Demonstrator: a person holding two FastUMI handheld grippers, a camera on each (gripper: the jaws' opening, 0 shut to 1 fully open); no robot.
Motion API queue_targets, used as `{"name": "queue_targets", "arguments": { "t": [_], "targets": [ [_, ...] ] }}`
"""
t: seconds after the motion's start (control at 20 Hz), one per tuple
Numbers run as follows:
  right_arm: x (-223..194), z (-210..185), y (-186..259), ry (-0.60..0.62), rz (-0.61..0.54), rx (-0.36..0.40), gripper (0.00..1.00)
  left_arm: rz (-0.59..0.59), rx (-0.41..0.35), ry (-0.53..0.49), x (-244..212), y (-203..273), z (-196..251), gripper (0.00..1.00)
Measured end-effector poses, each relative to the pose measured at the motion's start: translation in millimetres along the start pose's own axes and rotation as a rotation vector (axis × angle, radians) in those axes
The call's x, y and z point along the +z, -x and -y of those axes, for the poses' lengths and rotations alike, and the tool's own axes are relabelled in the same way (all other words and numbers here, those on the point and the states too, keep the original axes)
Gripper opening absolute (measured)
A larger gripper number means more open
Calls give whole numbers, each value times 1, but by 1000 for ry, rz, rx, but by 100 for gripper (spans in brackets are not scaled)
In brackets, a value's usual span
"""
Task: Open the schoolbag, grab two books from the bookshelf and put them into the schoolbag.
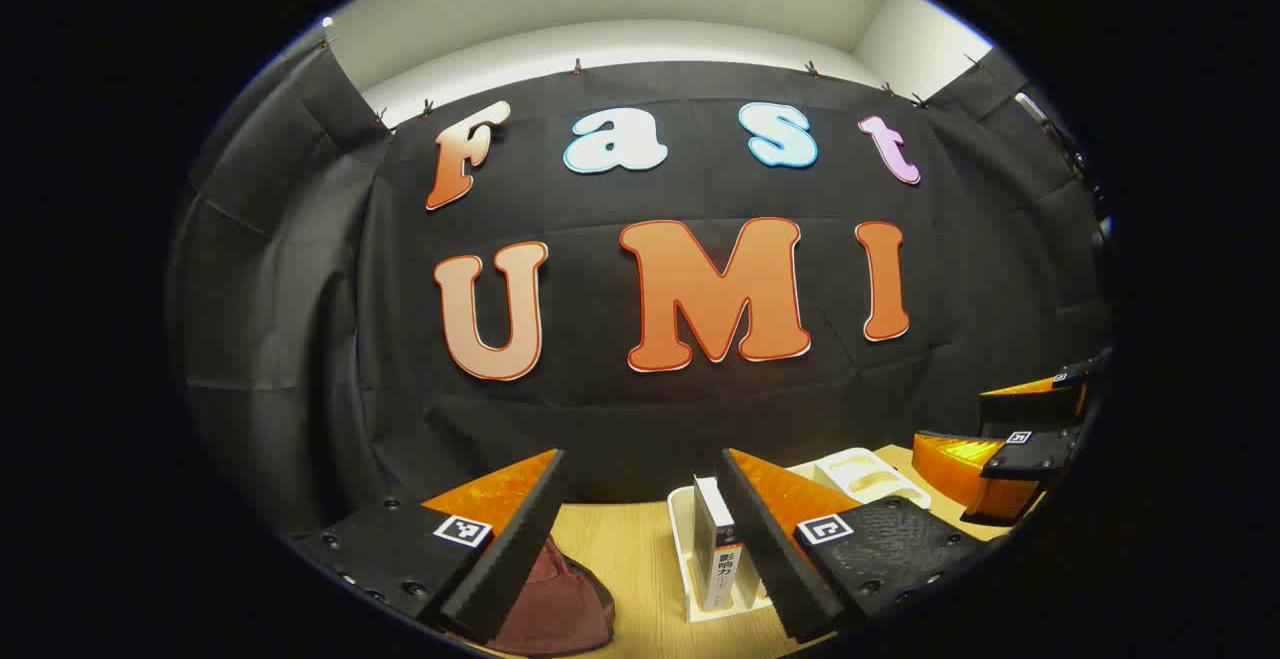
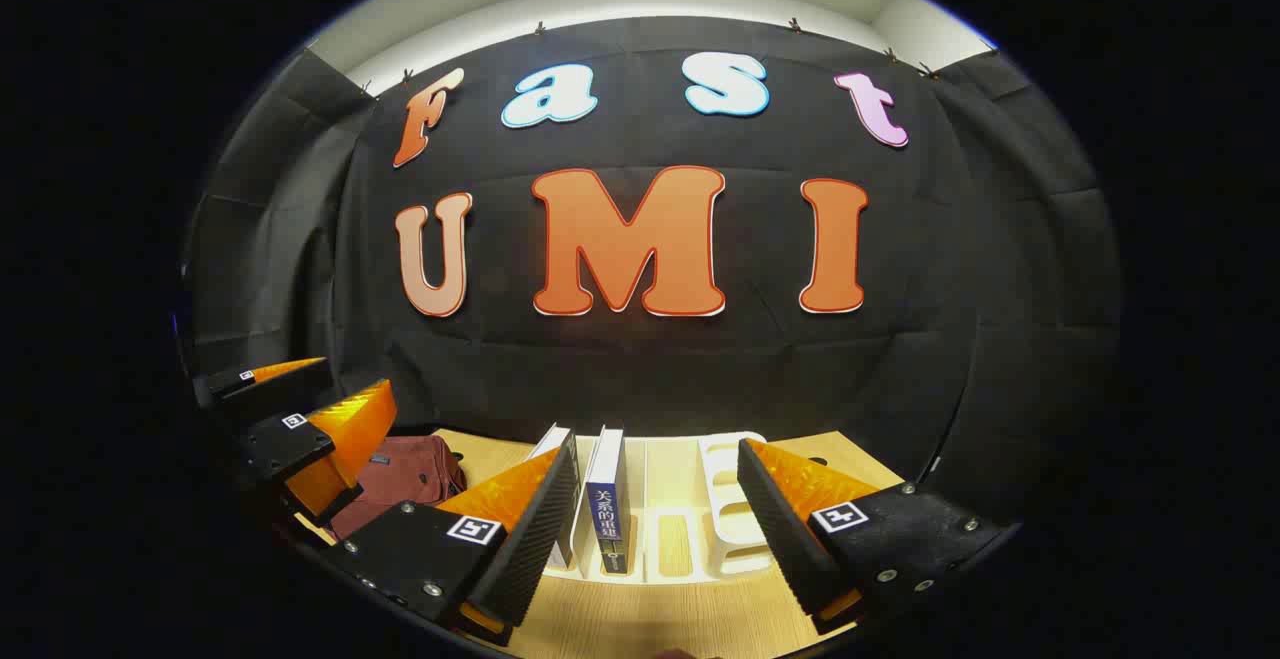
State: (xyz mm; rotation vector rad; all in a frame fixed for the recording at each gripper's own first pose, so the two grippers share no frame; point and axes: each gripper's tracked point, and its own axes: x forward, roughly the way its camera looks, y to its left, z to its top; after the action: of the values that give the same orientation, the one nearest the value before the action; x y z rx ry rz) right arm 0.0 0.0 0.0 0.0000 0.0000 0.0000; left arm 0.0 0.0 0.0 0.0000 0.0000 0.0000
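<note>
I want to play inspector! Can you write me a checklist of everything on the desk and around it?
Surface: light wooden table, bare wood in front of the rack.
Job's things: dark red schoolbag lies at the left, looks closed; white bookshelf rack holds two upright books, a blue-spined book and a white book beside it.
Clutter: nothing seen.
Grippers: left gripper open, nothing between its fingers; right gripper open, pointing at the rack, holding nothing.
Cables: nothing seen.
Surroundings: black cloth wall behind the table, pale ceiling above.
</note>
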Motion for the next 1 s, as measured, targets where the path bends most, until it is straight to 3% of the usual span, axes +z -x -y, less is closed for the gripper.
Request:
{"name": "queue_targets", "arguments": {
  "t": [1.0],
  "targets": [
    [-2, -2, -5, 11, -1, 3, 97, 2, -5, -4, -1, 1, -1, 95]
  ]
}}
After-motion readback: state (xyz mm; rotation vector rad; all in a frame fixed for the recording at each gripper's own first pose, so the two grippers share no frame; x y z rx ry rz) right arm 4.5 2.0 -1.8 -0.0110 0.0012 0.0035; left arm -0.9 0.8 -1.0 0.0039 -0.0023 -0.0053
